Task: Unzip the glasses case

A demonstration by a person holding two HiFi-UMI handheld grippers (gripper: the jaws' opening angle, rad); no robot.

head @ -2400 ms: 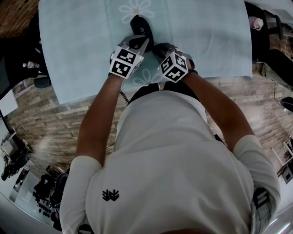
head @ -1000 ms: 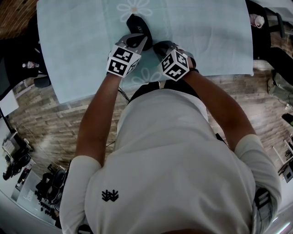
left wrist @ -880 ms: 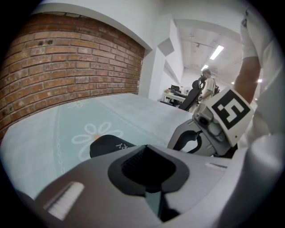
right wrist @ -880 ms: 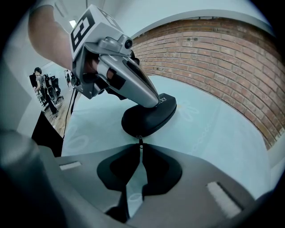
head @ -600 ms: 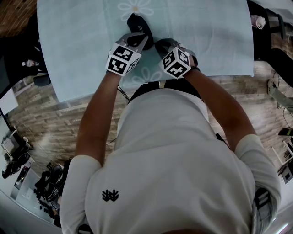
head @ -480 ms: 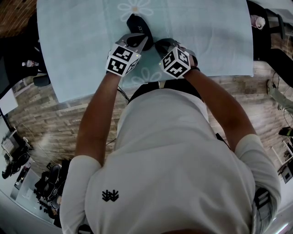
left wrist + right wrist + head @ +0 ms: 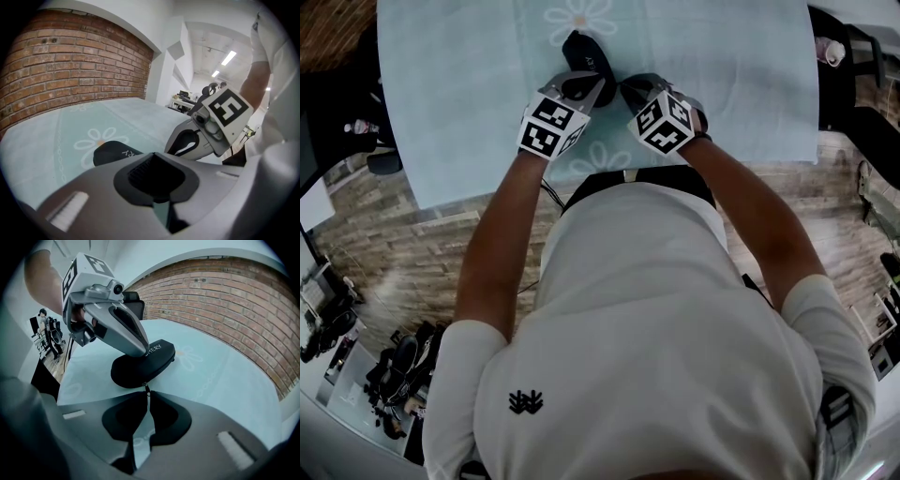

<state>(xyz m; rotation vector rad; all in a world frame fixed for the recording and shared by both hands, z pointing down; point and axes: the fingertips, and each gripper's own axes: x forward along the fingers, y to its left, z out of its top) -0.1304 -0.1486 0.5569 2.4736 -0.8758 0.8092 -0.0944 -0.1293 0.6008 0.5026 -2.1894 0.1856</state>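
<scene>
The right gripper (image 7: 147, 397) has its jaws pinched tight on the zipper pull (image 7: 146, 388) at the near end of the black glasses case (image 7: 157, 363), which lies on the teal daisy-print tablecloth (image 7: 225, 376). Just past it, the left gripper (image 7: 139, 351) – jaws closed together – rests its tips on the case's top.

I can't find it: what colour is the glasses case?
Glasses case: black, best in right gripper view.

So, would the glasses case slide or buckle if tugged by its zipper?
The glasses case looks like a rigid moulded shell, so it probably keeps its shape. On smooth tablecloth it would likely slide; the left gripper resting on top probably pins it.
</scene>
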